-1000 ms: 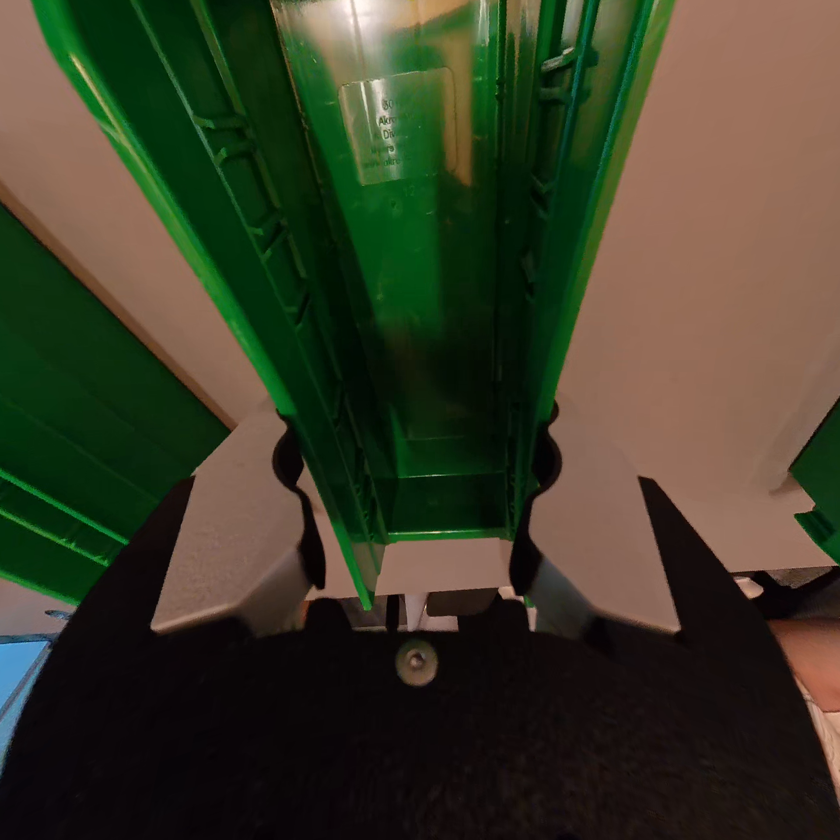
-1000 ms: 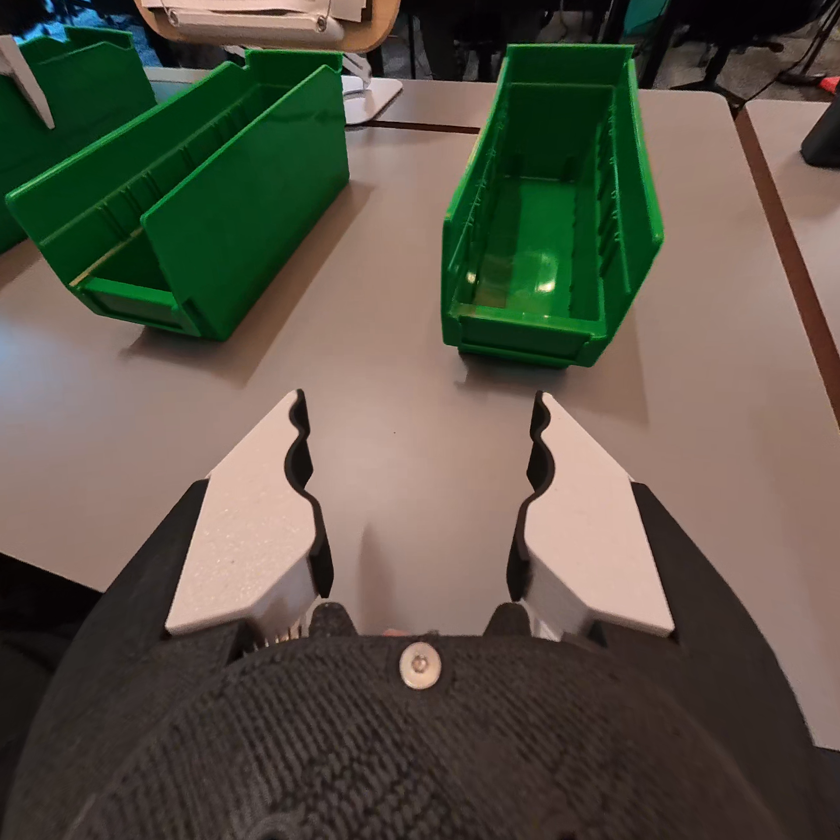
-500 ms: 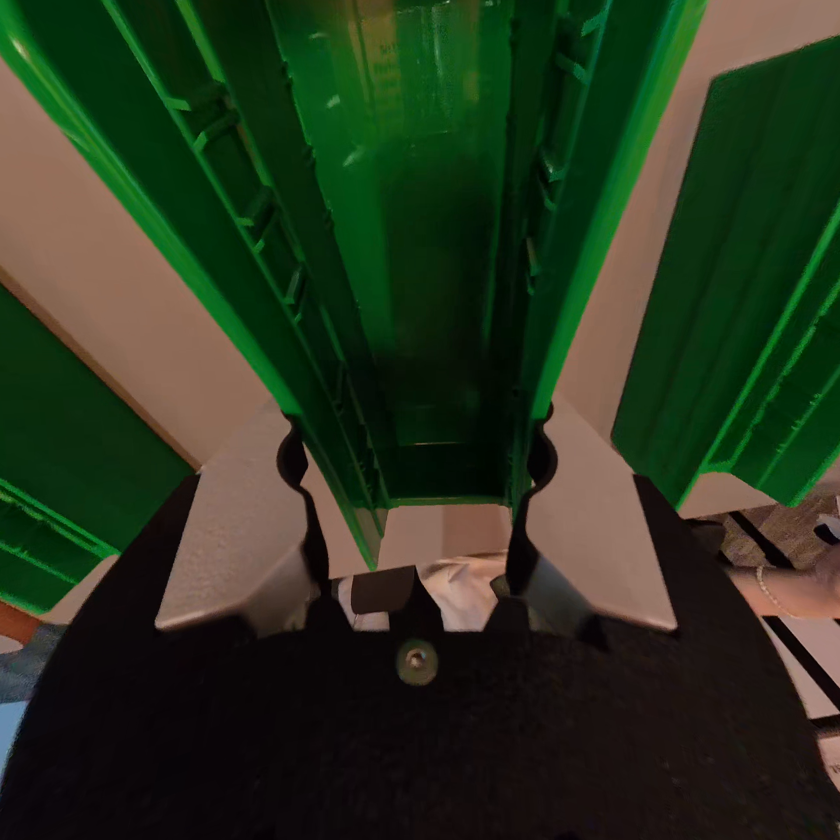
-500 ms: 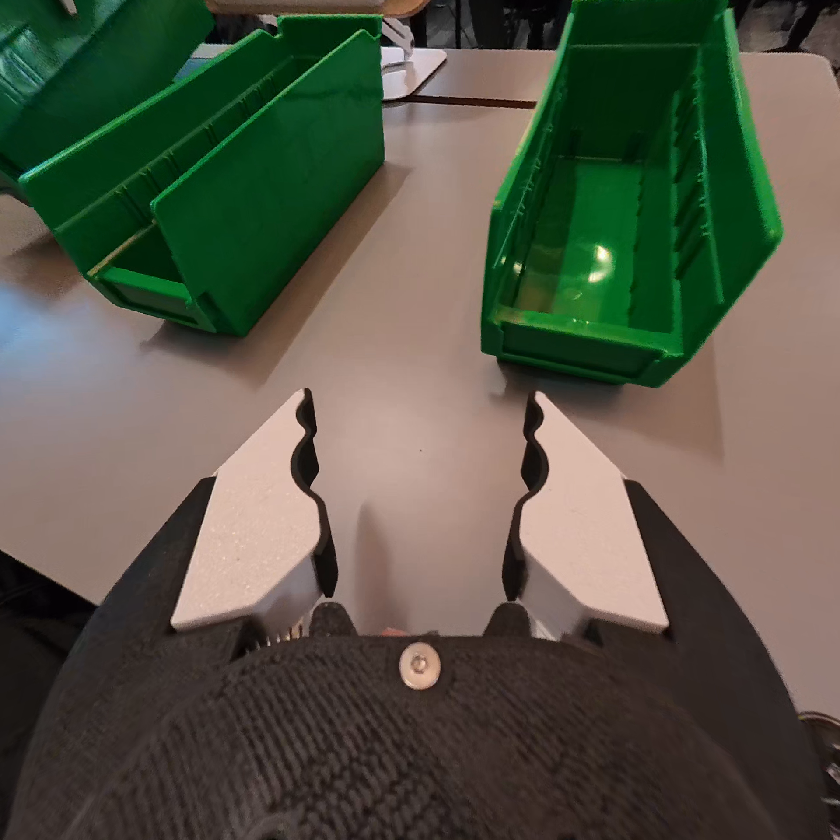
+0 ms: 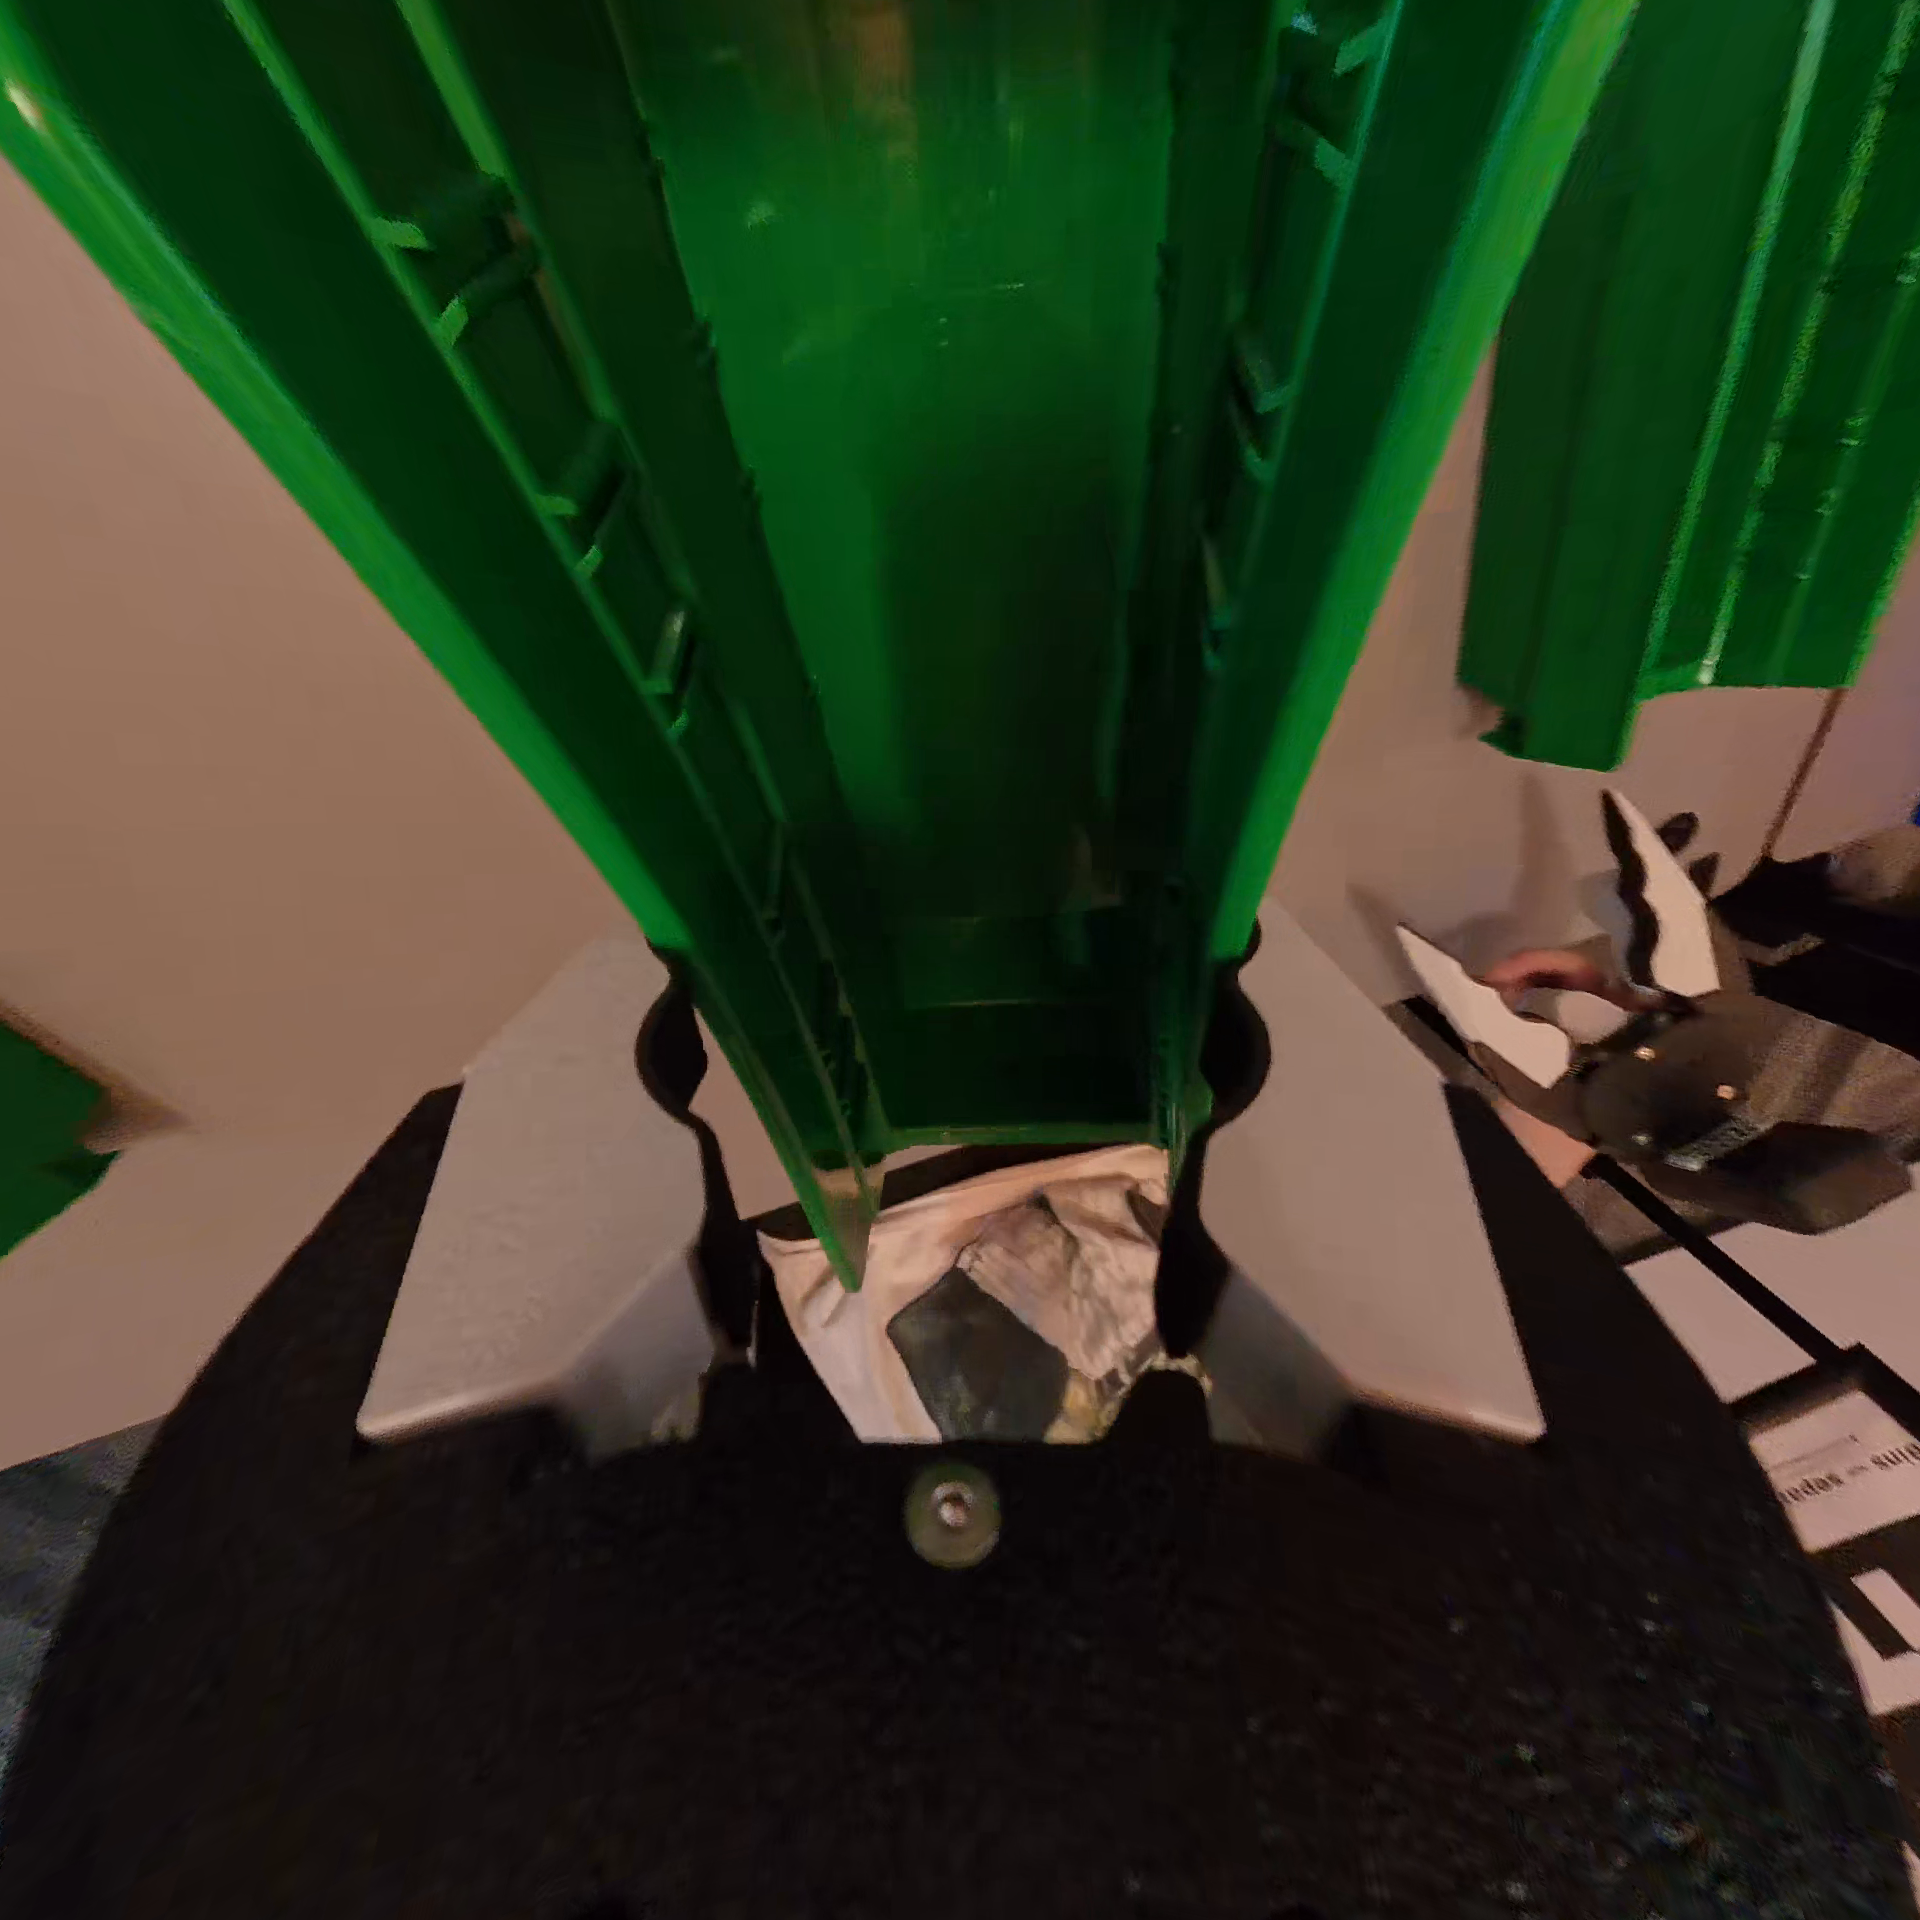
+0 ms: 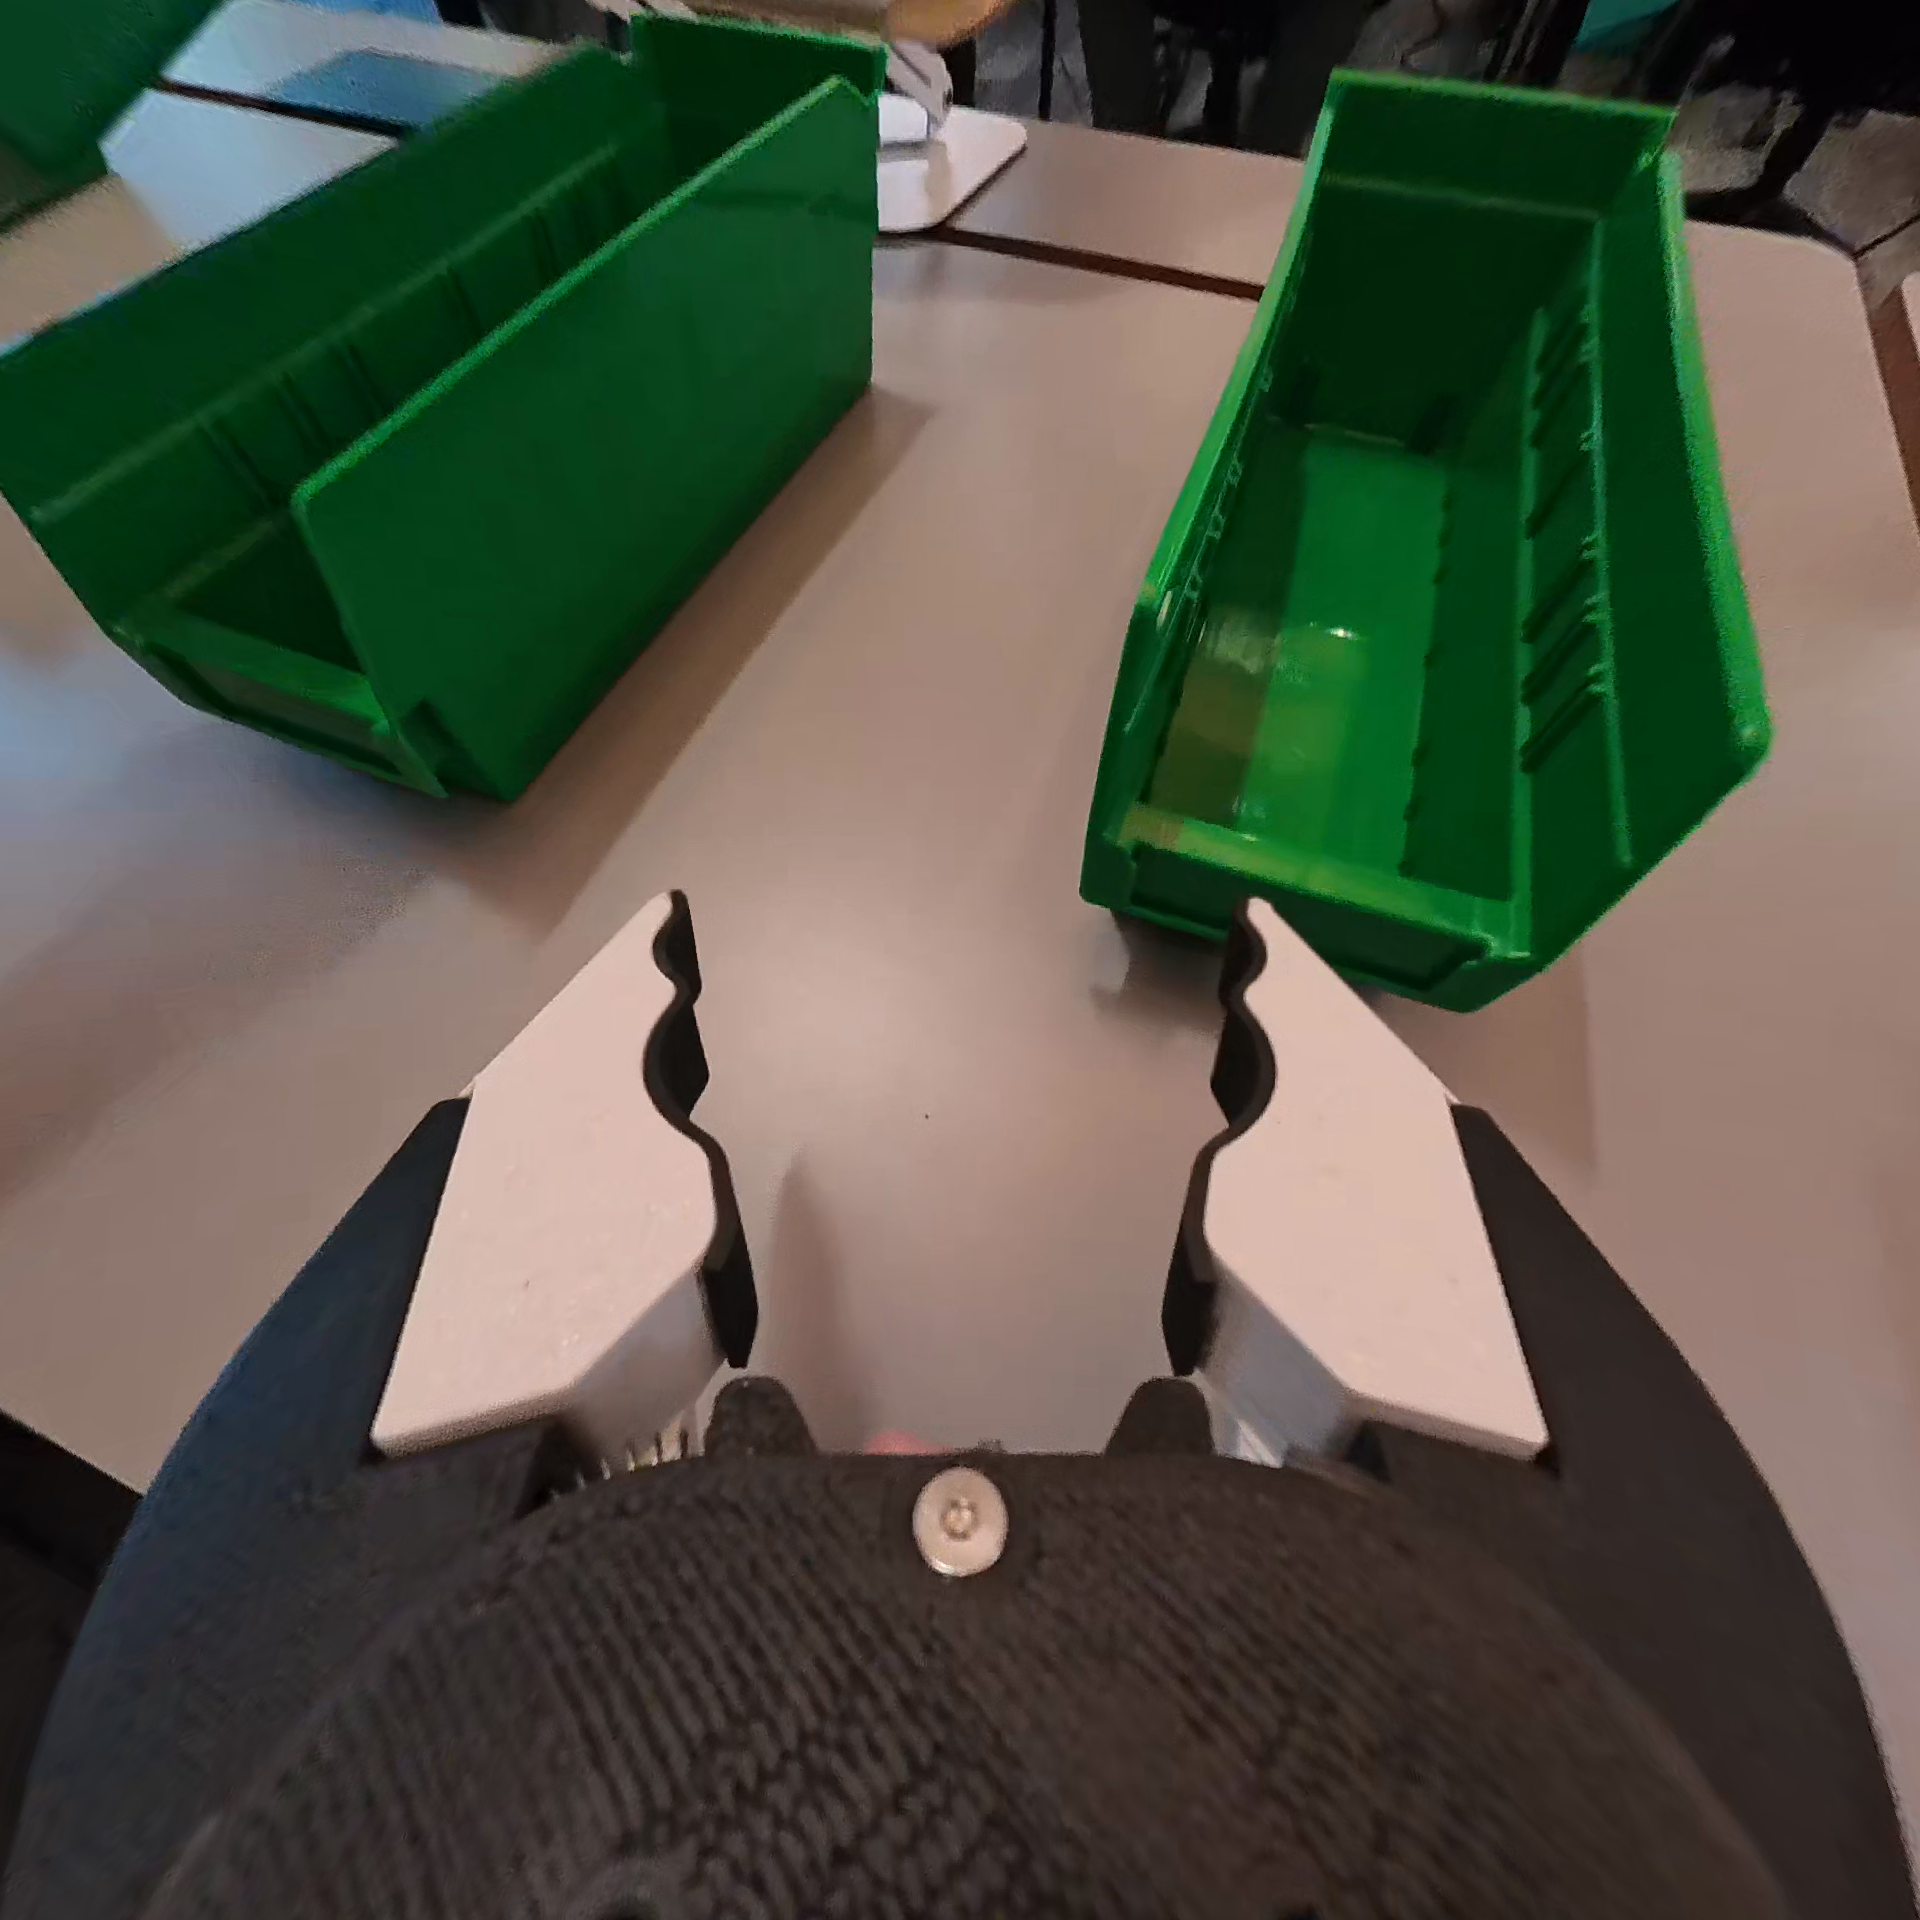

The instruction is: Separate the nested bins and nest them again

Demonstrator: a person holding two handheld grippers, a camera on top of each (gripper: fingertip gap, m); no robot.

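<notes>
Left wrist view: tight, looking along held green bin [image 5: 987, 520]. Right wrist view: high, angled down over table [image 6: 935, 727]. Shared: right gripper [image 5: 1558, 956], mid-right.

The held green bin [image 5: 966, 499] runs off the top edge in the left wrist view, its far end unseen. Another bin [image 5: 1704, 364] at upper right is cut off and motion-blurred. In the right wrist view, a green corner [image 6: 62, 73] at top left is too cropped to identify.

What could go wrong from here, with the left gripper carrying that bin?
The left gripper holds the long green bin only at its near end, so it may tip or slip. The bin also fills the left wrist view, hiding its landing spot. The open right gripper may bump the right-hand bin.
</notes>
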